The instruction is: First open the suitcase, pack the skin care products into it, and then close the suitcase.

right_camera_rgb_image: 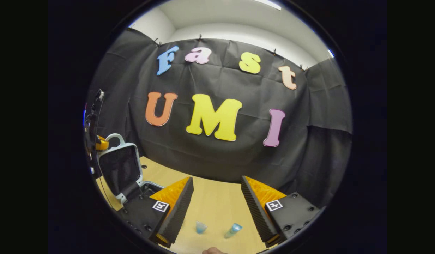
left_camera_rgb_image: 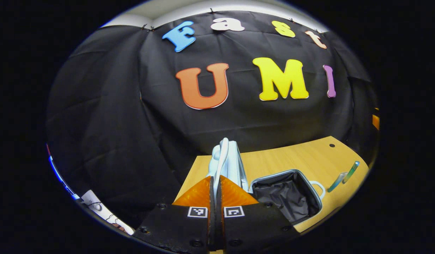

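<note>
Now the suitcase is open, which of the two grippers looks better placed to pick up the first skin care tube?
Probably the right gripper: its jaws are open, with two tubes lying on the table just ahead between its fingers. The left gripper is shut on the suitcase lid, holding it up.

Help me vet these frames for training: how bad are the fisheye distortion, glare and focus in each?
Left gripper view: strong barrel distortion bends the table edge; the suitcase lining is dark but legible, the lid sharp, no glare. Right gripper view: the ceiling is bright but not blown out; the two tubes near the bottom rim look soft; the right hand-held gripper is sharp.
</note>
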`<state>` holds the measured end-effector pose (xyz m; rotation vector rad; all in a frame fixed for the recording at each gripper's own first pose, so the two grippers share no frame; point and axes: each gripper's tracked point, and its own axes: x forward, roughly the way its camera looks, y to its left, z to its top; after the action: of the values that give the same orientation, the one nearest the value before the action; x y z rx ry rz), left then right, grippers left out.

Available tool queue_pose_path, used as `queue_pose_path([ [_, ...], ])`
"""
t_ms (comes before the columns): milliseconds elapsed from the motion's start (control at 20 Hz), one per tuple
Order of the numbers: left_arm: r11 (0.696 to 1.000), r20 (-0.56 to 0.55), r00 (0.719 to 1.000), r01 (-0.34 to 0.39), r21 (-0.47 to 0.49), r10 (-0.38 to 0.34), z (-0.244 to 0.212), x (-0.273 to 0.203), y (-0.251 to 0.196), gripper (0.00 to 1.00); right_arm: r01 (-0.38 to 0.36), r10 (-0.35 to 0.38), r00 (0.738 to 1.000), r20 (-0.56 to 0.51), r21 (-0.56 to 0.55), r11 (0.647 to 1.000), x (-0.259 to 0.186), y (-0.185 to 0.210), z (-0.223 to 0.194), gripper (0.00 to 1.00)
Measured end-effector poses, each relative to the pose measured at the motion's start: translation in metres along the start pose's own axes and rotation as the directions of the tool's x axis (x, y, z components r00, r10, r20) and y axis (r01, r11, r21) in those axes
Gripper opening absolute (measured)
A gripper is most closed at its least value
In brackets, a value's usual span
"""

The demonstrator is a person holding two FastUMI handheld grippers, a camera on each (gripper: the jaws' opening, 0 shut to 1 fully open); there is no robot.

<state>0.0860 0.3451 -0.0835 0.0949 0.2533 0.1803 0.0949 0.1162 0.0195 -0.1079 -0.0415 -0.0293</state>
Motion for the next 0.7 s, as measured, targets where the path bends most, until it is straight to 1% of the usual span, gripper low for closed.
queue_pose_path([
  [100,0.999,-0.043,0.999,-0.034,-0.021,0.033,-0.027,0.017,0.040,0.03,-0.005,0.005,1.000,-0.001,-0.011,1.000,-0.001,0.017,0.002,0.81],
  [200,0.996,-0.095,0.994,-0.057,-0.064,0.050,-0.061,0.038,0.074,0.02,-0.007,0.007,1.000,-0.011,-0.030,1.000,-0.001,0.033,0.001,0.81],
  [350,0.984,-0.179,0.983,-0.069,-0.165,0.039,-0.115,0.053,0.100,0.03,-0.009,0.008,1.000,-0.027,-0.039,0.999,-0.001,0.049,0.000,0.81],
  [450,0.972,-0.206,0.979,-0.062,-0.225,0.014,-0.145,0.063,0.108,0.03,-0.007,0.005,0.999,-0.036,-0.043,0.999,-0.001,0.054,-0.003,0.81],
  [500,0.964,-0.225,0.974,-0.050,-0.261,-0.011,-0.160,0.069,0.110,0.03,-0.001,0.000,0.999,-0.038,-0.046,0.999,-0.001,0.055,-0.004,0.81],
  [600,0.933,-0.280,0.958,-0.050,-0.355,-0.055,-0.195,0.076,0.113,0.03,0.008,-0.011,0.998,-0.058,-0.047,0.999,-0.003,0.053,-0.009,0.81],
  [700,0.869,-0.304,0.947,-0.058,-0.491,-0.109,-0.221,0.080,0.114,0.04,0.021,-0.025,0.997,-0.079,-0.052,0.998,-0.004,0.051,-0.013,0.81],
])
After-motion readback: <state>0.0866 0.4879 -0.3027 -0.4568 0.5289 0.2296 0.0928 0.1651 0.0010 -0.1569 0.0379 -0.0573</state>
